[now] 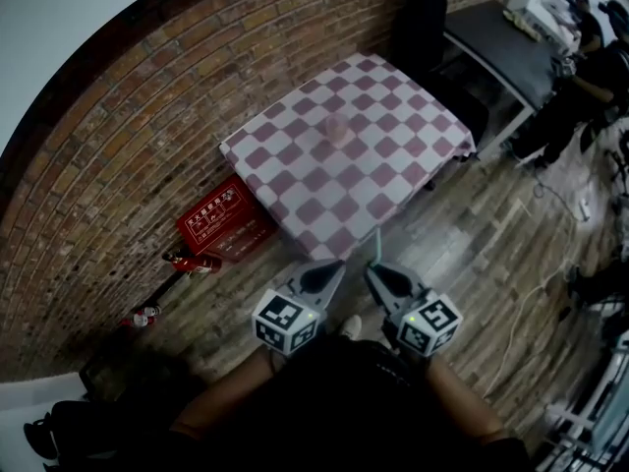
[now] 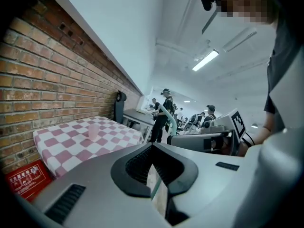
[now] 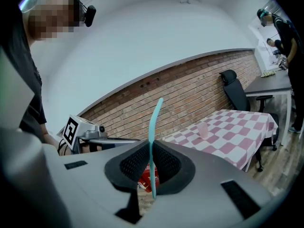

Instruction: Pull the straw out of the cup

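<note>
A small pink cup (image 1: 334, 130) stands upright on the table with the pink-and-white chequered cloth (image 1: 393, 180); it also shows as the cup (image 2: 93, 131) and the cup (image 3: 203, 130). Both grippers hang over the wooden floor, well short of the table's near edge. My right gripper (image 1: 374, 269) (image 3: 151, 145) is shut on a teal straw (image 3: 154, 127), which sticks up between its pads; the same straw (image 1: 376, 246) (image 2: 167, 116) shows in the other views. My left gripper (image 1: 333, 267) (image 2: 153, 148) sits beside it, jaws shut with nothing between them.
A red crate (image 1: 224, 222) and a red extinguisher (image 1: 191, 261) lie by the brick wall (image 1: 118, 146) left of the table. A black chair (image 1: 425, 8) and a grey desk (image 1: 496, 47) stand behind it. Several people stand at the far right (image 1: 580, 77).
</note>
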A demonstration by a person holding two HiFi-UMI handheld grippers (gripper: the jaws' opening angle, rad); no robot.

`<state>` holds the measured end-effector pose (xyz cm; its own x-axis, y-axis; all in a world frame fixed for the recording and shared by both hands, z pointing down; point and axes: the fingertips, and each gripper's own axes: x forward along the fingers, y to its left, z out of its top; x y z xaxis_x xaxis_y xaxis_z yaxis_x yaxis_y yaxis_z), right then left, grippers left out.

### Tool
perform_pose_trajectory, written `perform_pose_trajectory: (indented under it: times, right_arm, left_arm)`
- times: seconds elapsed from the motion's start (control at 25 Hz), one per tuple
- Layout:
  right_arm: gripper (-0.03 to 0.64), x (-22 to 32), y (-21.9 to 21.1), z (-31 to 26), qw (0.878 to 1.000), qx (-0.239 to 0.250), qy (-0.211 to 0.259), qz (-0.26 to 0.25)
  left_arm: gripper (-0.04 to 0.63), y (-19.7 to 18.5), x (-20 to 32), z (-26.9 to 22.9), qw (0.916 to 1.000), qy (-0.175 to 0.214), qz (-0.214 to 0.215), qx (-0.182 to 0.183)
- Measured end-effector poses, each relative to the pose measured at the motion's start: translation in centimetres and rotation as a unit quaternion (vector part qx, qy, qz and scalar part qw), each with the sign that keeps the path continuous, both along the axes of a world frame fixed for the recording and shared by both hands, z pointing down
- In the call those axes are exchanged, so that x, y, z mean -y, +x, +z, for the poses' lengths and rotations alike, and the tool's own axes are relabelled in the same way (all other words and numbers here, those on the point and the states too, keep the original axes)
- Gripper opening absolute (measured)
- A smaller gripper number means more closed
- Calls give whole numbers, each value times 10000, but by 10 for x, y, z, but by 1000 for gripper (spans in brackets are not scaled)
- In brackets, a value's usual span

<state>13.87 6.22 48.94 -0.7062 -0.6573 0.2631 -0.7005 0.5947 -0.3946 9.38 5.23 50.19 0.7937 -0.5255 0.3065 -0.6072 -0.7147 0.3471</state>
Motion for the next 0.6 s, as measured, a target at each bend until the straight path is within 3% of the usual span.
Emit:
perform_pose_trajectory:
  times: [0.6]
  right_arm:
    - [34, -41, 16, 4, 9995, 48, -7, -327]
  left_arm:
    - [8, 26, -45, 9, 9998, -118, -170, 64]
